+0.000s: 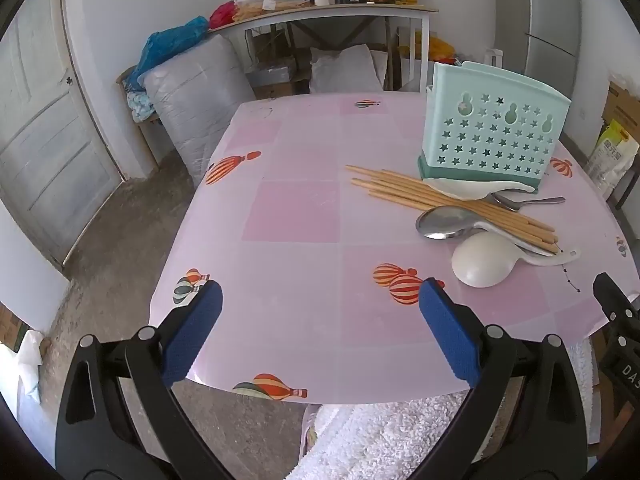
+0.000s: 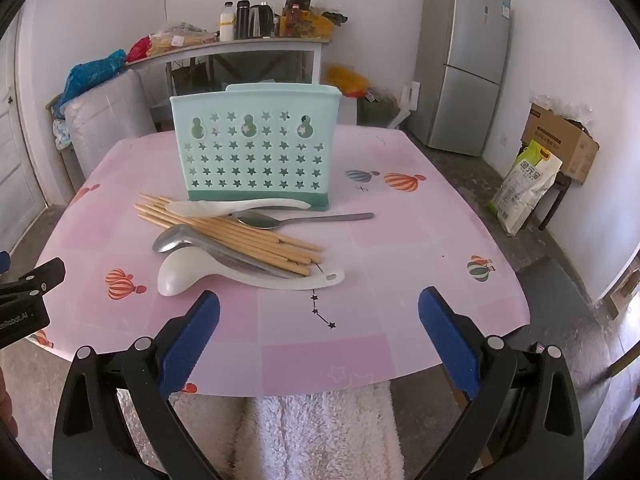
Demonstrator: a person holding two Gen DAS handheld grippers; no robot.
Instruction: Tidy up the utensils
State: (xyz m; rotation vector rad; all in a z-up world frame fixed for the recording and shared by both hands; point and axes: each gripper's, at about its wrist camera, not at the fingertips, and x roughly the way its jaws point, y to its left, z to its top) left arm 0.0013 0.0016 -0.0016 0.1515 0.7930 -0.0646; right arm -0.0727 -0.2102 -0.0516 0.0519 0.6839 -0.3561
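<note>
Two grippers: both hover at the near table edge, empty, ready to start sorting.
Left wrist view: left gripper (image 1: 320,328) spread wide, grasping nothing; chopsticks (image 1: 440,196) and spoons at 2 o'clock.
Right wrist view: right gripper (image 2: 319,332) released; utensil pile at 11 o'clock, touching the holder (image 2: 256,148), which stands upright to receive them.

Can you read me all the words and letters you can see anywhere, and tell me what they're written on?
"DAS": white letters, cut off by the picture's edge, on the right gripper.
"nRobot.AI": white letters, cut off at the start, on the left gripper.
Yellow and white bag: big characters, too blurred to read.
Cardboard box: print too small.
Fridge: label too small.
</note>
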